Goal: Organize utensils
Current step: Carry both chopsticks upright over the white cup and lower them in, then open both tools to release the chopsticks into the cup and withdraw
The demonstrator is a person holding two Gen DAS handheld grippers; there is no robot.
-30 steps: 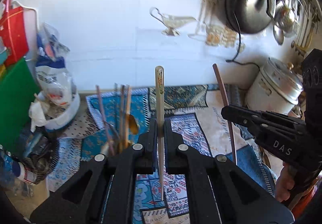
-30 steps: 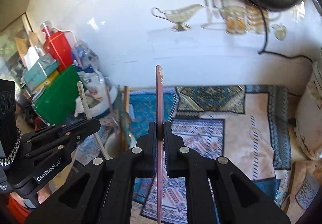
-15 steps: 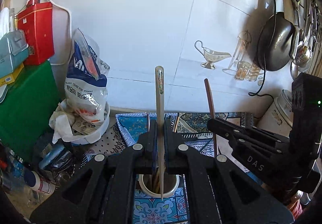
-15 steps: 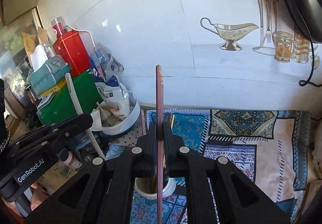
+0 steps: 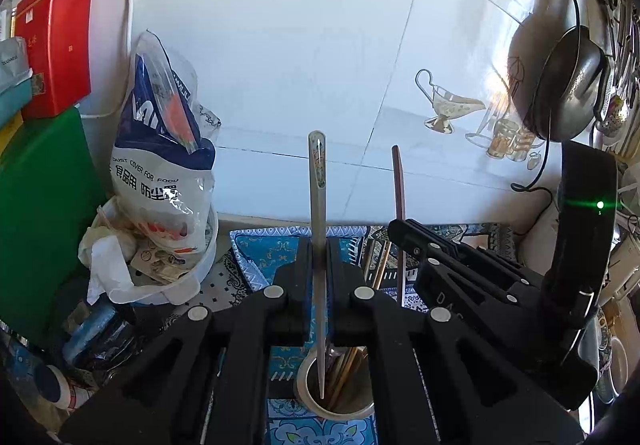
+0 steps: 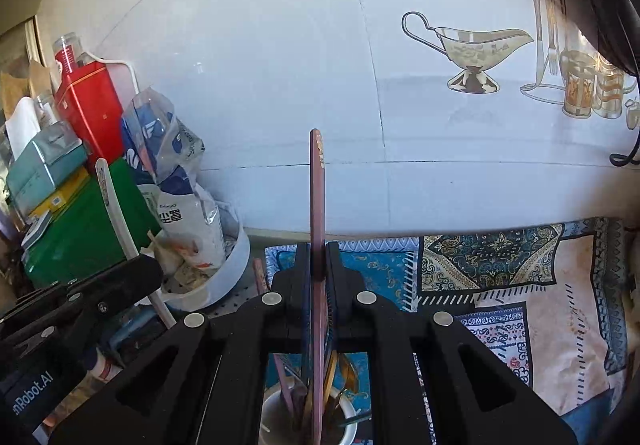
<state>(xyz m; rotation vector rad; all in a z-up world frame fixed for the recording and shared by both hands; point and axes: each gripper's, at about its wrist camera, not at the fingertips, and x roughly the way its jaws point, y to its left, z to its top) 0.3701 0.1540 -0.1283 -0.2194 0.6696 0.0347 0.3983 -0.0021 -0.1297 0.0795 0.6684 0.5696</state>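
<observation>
White wall tile behind, patterned blue mat [image 6: 500, 277] over the counter, clutter stacked at the left.

Task things: two chopsticks, one per gripper. Left gripper [image 5: 319, 265] is clamped narrow on a pale chopstick [image 5: 318, 205], held near upright; its lower tip hangs inside the mouth of the white utensil cup [image 5: 308, 397], apart from the sticks already standing there. Right gripper [image 6: 318, 265] is clamped narrow on a dark reddish chopstick [image 6: 318, 205], also near upright; its lower end runs down over the same cup [image 6: 352, 429], though whether the tip is inside the rim or only above it cannot be told.

Cup already holds several wooden and dark sticks, leaning right.

Outward: a white bowl [image 5: 188, 285] with a printed plastic bag [image 5: 164, 149] sits left of the cup, a green board [image 5: 36, 225] and a red tin [image 5: 52, 49] beyond that. A dark pan [image 5: 568, 85] hangs on the wall at right.

Risks, judged:
- Both grippers crowd one small cup; the two bodies stand just beside each other and could knock together on the way down.
- A tip catching the cup's rim or the leaning sticks could tip the cup, which looks light.
- Releasing too high lets a stick bounce out onto the mat.
- Thin sticks pinched mid-length may pivot in the pads if a tip meets resistance.
</observation>
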